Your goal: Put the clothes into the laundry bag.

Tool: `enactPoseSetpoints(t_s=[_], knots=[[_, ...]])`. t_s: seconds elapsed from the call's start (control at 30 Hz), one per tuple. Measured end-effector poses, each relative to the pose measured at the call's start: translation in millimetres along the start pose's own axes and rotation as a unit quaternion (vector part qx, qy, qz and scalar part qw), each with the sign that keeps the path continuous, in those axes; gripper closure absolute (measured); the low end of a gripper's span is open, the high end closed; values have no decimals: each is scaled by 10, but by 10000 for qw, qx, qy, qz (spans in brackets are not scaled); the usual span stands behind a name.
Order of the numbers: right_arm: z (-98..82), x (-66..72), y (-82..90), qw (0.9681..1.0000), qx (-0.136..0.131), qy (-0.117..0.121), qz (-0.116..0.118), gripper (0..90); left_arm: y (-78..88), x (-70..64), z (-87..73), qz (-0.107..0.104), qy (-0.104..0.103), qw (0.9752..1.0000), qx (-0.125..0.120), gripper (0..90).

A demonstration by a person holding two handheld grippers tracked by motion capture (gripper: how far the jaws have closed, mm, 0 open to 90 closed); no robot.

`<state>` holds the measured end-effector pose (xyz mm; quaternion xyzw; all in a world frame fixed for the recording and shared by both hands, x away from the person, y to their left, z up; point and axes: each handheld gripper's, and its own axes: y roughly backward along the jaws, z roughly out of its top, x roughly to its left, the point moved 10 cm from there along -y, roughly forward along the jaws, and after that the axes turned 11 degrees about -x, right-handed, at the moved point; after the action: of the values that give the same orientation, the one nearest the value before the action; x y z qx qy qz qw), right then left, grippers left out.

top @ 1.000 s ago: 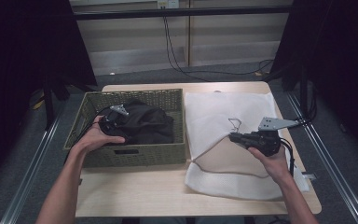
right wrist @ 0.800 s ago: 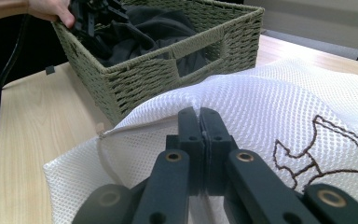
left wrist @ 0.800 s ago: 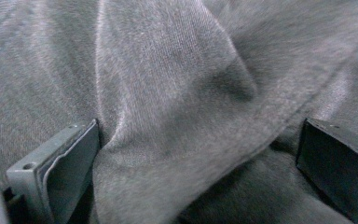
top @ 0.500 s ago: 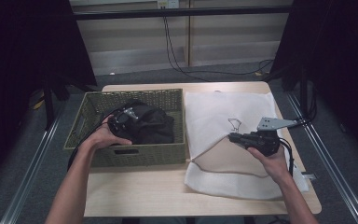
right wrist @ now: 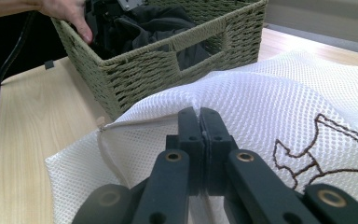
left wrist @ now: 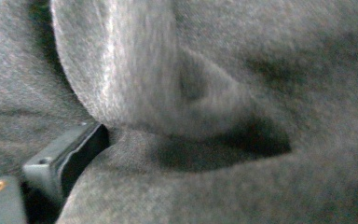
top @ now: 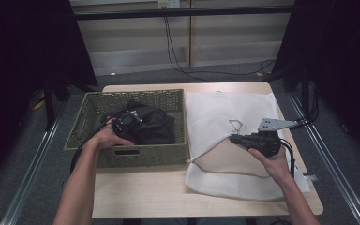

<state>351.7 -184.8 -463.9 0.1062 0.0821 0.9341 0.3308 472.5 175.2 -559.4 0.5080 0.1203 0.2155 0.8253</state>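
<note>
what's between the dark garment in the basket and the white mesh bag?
In the high view, just the basket's woven right wall separates the dark garment from the white mesh bag; the bag's edge lies against it.

I see a light wooden table [top: 136, 192] with rounded corners, standing on a grey carpeted floor [top: 28, 178]. Behind the table I see a pale panelled wall [top: 136, 42] with a dark horizontal rail [top: 183, 12] crossing it near the top. Black cables [top: 178, 51] hang down the wall from a small white box [top: 168, 3] and trail across the floor. Black curtains [top: 23, 56] close in on both sides. A metal floor track [top: 330, 159] runs along each side of the table. The light is dim and even.
</note>
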Motion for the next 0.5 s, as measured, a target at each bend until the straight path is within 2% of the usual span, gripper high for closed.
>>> enactPoseSetpoints(t_s=[0.1, 0.17, 0.2, 0.27, 0.3, 0.37, 0.4, 0.43, 0.47, 0.5], knots=[[-6, 0, -8, 10000, 3, -19, 20, 888, 9, 14, 14, 62, 92, 9999, 40, 148], [-8, 1, -11, 10000, 6, -26, 23, 888, 12, 25, 8, 92, 55, 9999, 101, 166], [-10, 6, -15, 10000, 11, -25, 28, 888, 25, 47, 18, 166, 123, 9997, 125, 230], [-11, 6, -13, 10000, 23, -11, 19, 888, 23, 44, 21, 184, 143, 9996, 142, 255], [-11, 5, -12, 10000, 21, -11, 17, 888, 30, 49, 33, 268, 221, 9993, 105, 292], [-10, 4, -12, 10000, 22, -8, 16, 888, 42, 64, 36, 283, 242, 9993, 79, 317], [-10, 4, -12, 10000, 25, -7, 11, 888, 62, 83, 38, 314, 239, 9992, 92, 422], [-10, 4, -12, 10000, 25, -7, 11, 888, 76, 93, 39, 319, 234, 9992, 101, 422], [-11, 4, -13, 10000, 28, -8, 10, 888, 80, 109, 47, 366, 287, 9989, 9, 461], [-12, 4, -14, 10000, 31, -8, 7, 888, 90, 119, 47, 390, 273, 9989, 26, 502]])
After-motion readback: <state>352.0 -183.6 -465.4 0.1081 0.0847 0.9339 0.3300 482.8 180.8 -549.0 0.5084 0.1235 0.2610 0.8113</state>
